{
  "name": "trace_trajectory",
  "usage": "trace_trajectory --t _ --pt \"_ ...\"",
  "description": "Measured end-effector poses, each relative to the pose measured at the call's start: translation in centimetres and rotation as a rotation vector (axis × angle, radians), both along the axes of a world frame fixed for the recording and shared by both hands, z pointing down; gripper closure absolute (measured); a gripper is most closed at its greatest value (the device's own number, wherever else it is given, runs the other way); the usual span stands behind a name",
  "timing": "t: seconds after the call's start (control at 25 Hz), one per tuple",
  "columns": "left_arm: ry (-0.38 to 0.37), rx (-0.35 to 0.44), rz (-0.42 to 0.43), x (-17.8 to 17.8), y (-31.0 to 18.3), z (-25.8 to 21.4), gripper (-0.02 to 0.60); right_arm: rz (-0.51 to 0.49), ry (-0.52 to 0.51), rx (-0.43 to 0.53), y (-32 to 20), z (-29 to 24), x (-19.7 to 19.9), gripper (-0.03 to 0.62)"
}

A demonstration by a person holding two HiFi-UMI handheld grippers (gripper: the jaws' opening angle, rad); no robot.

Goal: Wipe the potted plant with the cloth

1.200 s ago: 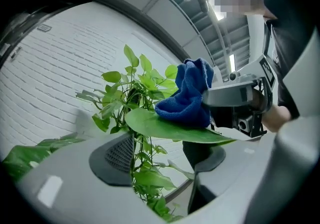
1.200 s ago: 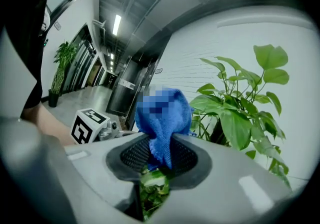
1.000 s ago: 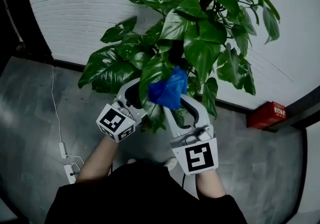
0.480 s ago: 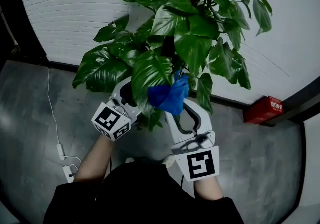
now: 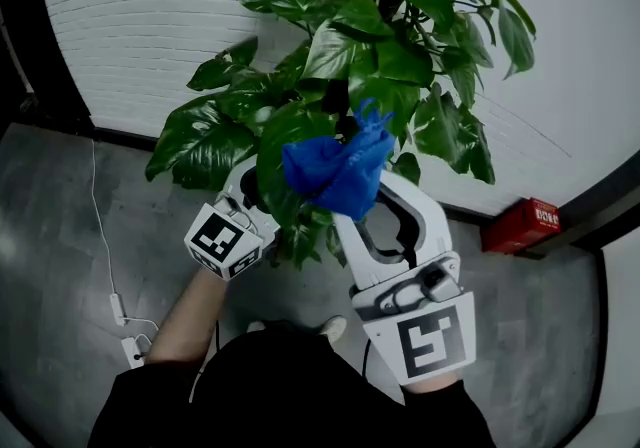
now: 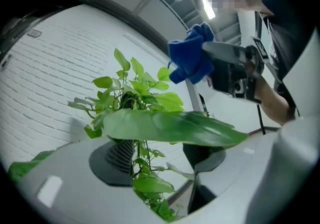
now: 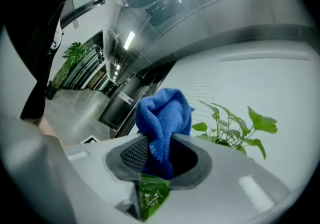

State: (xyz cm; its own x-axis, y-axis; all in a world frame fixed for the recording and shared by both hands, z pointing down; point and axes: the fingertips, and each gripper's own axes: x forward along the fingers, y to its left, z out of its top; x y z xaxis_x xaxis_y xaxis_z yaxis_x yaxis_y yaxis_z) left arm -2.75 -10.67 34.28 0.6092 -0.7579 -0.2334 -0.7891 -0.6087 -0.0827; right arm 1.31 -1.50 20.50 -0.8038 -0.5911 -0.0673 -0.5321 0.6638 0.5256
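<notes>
Where the grey floor (image 5: 60, 186) meets a white brick wall (image 5: 140, 16), with a dark strip along the foot of the wall, a red box (image 5: 524, 227) sits low against the wall beyond the right gripper (image 7: 159, 157), and a thin white cable (image 5: 100, 236) trails over the floor outside the left gripper (image 6: 157, 155). The plant (image 5: 380, 46) stands just ahead of both grippers, its stems rising upright and its broad, glossy, dark green leaves, some of them split, fanning out to all sides. The left gripper's jaws stand wide apart under the foliage; one long leaf (image 6: 170, 127) lies crosswise over them, its long axis running from one jaw to the other and its tip reaching past the jaw nearer the right gripper. The right gripper is clamped on the cloth (image 5: 340, 168), a bright blue, fuzzy bundle that sticks out crumpled beyond its jaws, above that leaf and apart from it in the left gripper view.
</notes>
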Motion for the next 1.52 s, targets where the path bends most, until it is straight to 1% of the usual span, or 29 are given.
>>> trace_trajectory --t 0.04,0.08,0.24,0.32,0.4,0.52,0.6,0.68,0.76,0.88,0.96,1.32,1.52 --pt "-0.015 0.007 0.001 0.1 0.0 -0.1 0.288 -0.016 0.018 0.021 -0.3 -0.8 -0.8 0.491" --pt "-0.029 0.014 0.004 0.1 0.1 -0.2 0.288 -0.022 0.035 0.021 -0.9 -1.0 -1.6 0.491" --pt "-0.076 0.027 0.02 0.4 0.5 -0.3 0.288 0.003 0.067 -0.115 -4.5 0.3 -4.9 0.491" --pt "-0.09 0.026 0.032 0.4 0.8 -0.1 0.288 -0.015 0.1 -0.131 -5.8 0.9 -7.1 0.491" --pt "-0.103 0.019 0.047 0.3 1.1 0.4 0.288 -0.034 0.154 -0.144 -6.8 2.1 -9.1 0.491" --pt "-0.135 0.012 0.042 0.2 1.1 1.3 0.288 -0.036 0.232 -0.196 -7.6 4.6 -10.8 0.491" --pt "-0.145 0.02 0.039 0.1 1.3 1.3 0.288 -0.032 0.258 -0.212 -7.5 5.9 -10.8 0.491" --pt "-0.137 0.023 0.044 0.0 1.6 1.1 0.288 -0.033 0.256 -0.226 -6.9 6.8 -10.5 0.491" --pt "-0.106 0.013 0.053 -0.3 1.8 1.0 0.288 -0.034 0.244 -0.241 -6.2 7.5 -10.0 0.491" --pt "-0.035 0.0 0.06 -0.4 2.0 0.7 0.288 -0.031 0.238 -0.262 -5.5 8.5 -9.2 0.491" --pt "-0.018 0.003 0.057 -0.3 2.0 0.6 0.289 -0.029 0.229 -0.278 -5.3 9.1 -8.7 0.491" --pt "-0.095 0.026 0.037 0.2 1.8 0.5 0.29 -0.029 0.186 -0.288 -4.2 9.8 -6.9 0.491" --pt "-0.109 0.019 0.022 -0.1 1.6 0.8 0.288 -0.031 0.183 -0.276 -3.3 10.5 -6.2 0.491"
